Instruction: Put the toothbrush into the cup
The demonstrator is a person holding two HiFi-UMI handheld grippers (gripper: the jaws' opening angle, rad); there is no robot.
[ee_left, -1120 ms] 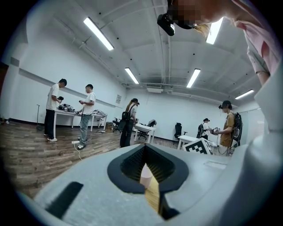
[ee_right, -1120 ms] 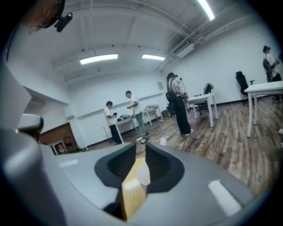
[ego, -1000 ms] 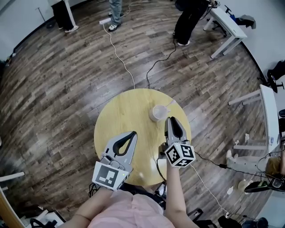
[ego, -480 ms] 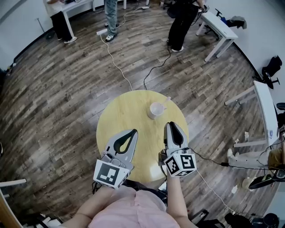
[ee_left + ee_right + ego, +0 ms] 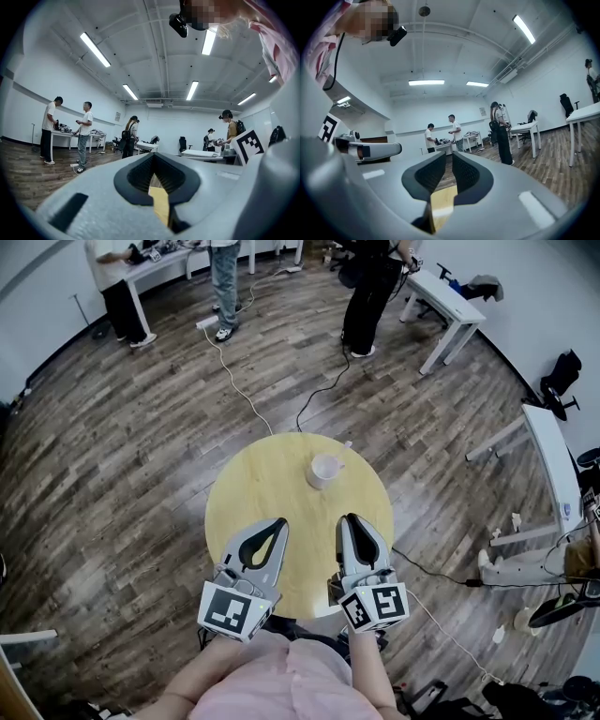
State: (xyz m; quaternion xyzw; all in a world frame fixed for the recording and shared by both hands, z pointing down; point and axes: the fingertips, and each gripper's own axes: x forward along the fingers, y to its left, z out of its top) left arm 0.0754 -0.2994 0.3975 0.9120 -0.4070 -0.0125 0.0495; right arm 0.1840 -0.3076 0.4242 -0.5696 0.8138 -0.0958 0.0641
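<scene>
- Your left gripper (image 5: 279,521) is over the near edge of the round table (image 5: 258,479); its jaws meet at the tips with nothing between them
- Your right gripper (image 5: 350,518) is just beside it; its jaws stand a narrow slit apart, empty
- The toothbrush (image 5: 345,445) is in the cup (image 5: 323,471), one end poking over the rim; the cup sits upright at the table's far side, well apart from both grippers
</scene>
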